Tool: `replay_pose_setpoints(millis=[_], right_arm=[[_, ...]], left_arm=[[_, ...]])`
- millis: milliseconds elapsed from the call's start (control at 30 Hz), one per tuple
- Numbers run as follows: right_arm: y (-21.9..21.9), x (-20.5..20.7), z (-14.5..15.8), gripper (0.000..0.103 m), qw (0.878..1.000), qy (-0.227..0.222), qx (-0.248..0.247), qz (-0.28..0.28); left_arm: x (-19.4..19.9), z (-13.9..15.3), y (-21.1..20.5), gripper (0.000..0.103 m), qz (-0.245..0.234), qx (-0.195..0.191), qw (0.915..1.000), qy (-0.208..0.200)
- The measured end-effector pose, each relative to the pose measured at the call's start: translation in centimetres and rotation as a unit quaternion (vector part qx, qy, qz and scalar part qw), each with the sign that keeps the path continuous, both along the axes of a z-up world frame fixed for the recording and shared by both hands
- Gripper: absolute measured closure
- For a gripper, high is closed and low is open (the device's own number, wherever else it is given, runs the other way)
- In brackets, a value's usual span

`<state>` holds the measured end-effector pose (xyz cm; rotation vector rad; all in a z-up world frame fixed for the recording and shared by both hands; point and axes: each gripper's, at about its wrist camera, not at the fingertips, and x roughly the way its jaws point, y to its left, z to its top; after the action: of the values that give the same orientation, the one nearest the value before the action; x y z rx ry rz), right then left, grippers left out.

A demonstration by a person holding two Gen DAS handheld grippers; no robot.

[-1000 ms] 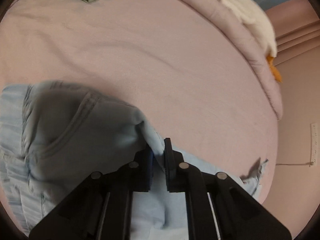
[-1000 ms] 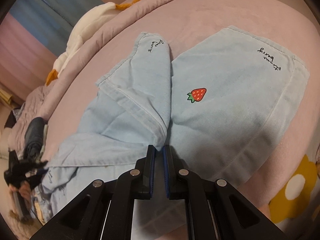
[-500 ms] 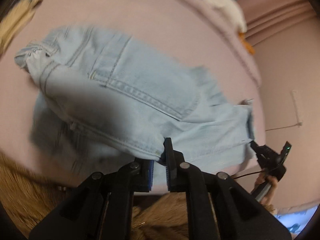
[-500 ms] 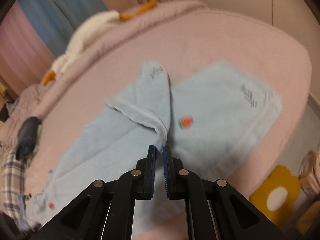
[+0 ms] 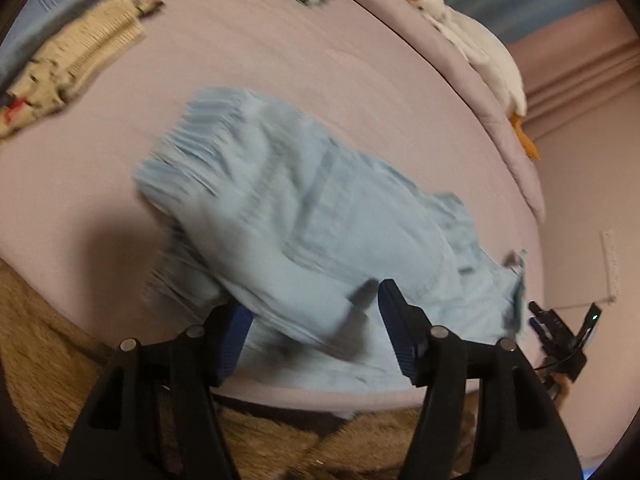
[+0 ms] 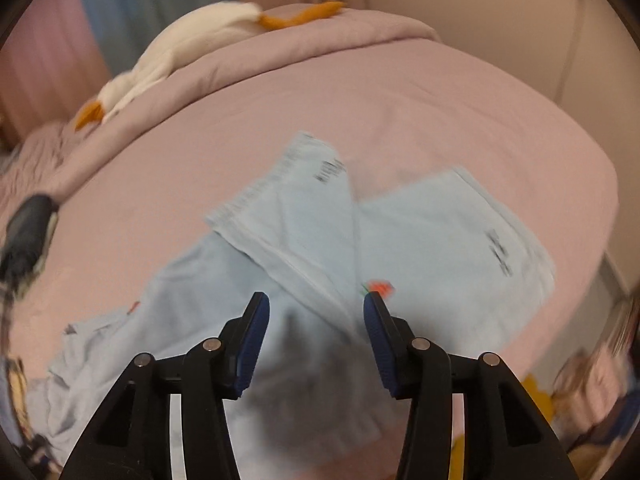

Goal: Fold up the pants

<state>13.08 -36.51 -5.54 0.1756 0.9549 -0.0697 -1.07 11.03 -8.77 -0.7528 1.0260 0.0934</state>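
Covering the left wrist view: pink bed (image 5: 280,60), light-blue pants (image 5: 320,220) heaped near its edge, brown rug (image 5: 48,344) below, left gripper (image 5: 312,320) just opened, nothing pinched. Right wrist view: right gripper (image 6: 316,336) just opened above pants (image 6: 440,240), plush goose (image 6: 180,52) on bedding.

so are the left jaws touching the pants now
Apart: in the left wrist view the left gripper has just been opening, its blue pads clear of the pants lying on the bed.

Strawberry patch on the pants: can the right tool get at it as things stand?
Probably yes. The strawberry patch lies uncovered just beyond the right tool, whose jaws have just been opening, nothing between them.
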Motion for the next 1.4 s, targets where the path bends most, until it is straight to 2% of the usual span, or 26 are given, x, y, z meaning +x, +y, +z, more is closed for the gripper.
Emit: replay_pose_setpoints(millis=[133,167,200,233,300,367,467,533,600,633,667,733,800,833,933,1033,1100,1200,1233,1300,1400], right_arm=[[2.6,4.2,-2.8,0.055,0.998,0.037,-0.042,0.035],[2.8,5.1,-3.1,0.067,0.997,0.038,-0.055,0.036],[2.9,6.1,-3.3,0.095,0.996,0.037,-0.072,0.028],[2.5,7.2,-3.2,0.1,0.996,0.038,-0.08,0.013],[1.2,8.4,-1.7,0.1,0.999,0.022,-0.037,0.005],[-1.2,8.5,2.0,0.1,0.999,-0.029,0.022,-0.002],[-5.6,5.6,7.1,0.1,0.989,-0.115,0.086,-0.034],[-9.2,2.9,8.2,0.1,0.98,-0.148,0.116,-0.069],[-11.8,0.3,6.9,0.1,0.977,-0.146,0.12,-0.102],[-13.2,-0.9,5.0,0.1,0.977,-0.128,0.121,-0.122],[-14.0,-1.3,3.3,0.1,0.977,-0.107,0.126,-0.135],[-15.3,-2.2,-1.5,0.1,0.977,-0.042,0.132,-0.161],[-16.2,-2.7,-5.5,0.1,0.976,0.01,0.119,-0.184],[-16.2,-2.9,-6.2,0.1,0.975,0.012,0.127,-0.184],[-16.7,-3.6,-5.8,0.1,0.969,-0.01,0.153,-0.195],[-16.6,-4.3,-3.7,0.1,0.967,-0.045,0.148,-0.202],[-16.3,-4.3,-3.7,0.1,0.969,-0.041,0.137,-0.203],[-16.6,-4.0,-5.9,0.1,0.969,-0.01,0.122,-0.212],[-16.7,-2.4,-6.5,0.1,0.968,0.001,0.123,-0.219],[-17.2,-2.6,-7.4,0.1,0.965,0.004,0.135,-0.225],[-17.0,-2.6,-7.4,0.1,0.966,-0.001,0.126,-0.226]], left_arm=[[0.4,0.2,1.1,0.043,0.025,0.003,0.9995,-0.019],[0.6,0.2,1.6,0.045,0.031,0.005,0.9992,-0.023],[0.8,0.3,1.8,0.067,0.035,0.007,0.9991,-0.025],[1.2,0.4,2.1,0.092,0.034,0.011,0.9989,-0.029],[1.7,0.9,2.3,0.091,0.028,0.02,0.9991,-0.026],[1.2,2.6,2.9,0.092,0.026,-0.001,0.9982,-0.054],[0.5,4.1,2.1,0.092,0.014,-0.013,0.9973,-0.07],[-0.7,3.8,1.6,0.091,0.0,-0.026,0.998,-0.059],[-1.2,2.6,0.7,0.091,-0.012,-0.019,0.9991,-0.035],[-1.5,1.0,-0.1,0.091,-0.027,-0.02,0.9994,-0.009],[-1.5,0.4,-0.3,0.09,-0.03,-0.02,0.9994,0.001],[-1.5,-1.8,-1.0,0.09,-0.03,-0.01,0.9991,0.028],[-1.1,-2.3,-0.9,0.09,-0.024,-0.01,0.9992,0.032],[-0.8,-2.1,-1.0,0.09,-0.024,-0.006,0.9992,0.033],[-0.3,-0.5,-1.4,0.091,-0.029,0.018,0.9992,0.022],[-0.7,1.8,-1.5,0.09,-0.027,0.038,0.9989,-0.002],[-0.6,1.3,-1.3,0.09,-0.028,0.047,0.9984,0.013],[-0.3,-1.3,-1.9,0.09,-0.035,0.048,0.9969,0.05],[-0.3,-1.8,-1.9,0.09,-0.035,0.05,0.9968,0.051],[-0.2,-1.8,-1.9,0.09,-0.035,0.052,0.9967,0.052],[0.0,-1.4,-1.8,0.09,-0.034,0.047,0.9968,0.055]])
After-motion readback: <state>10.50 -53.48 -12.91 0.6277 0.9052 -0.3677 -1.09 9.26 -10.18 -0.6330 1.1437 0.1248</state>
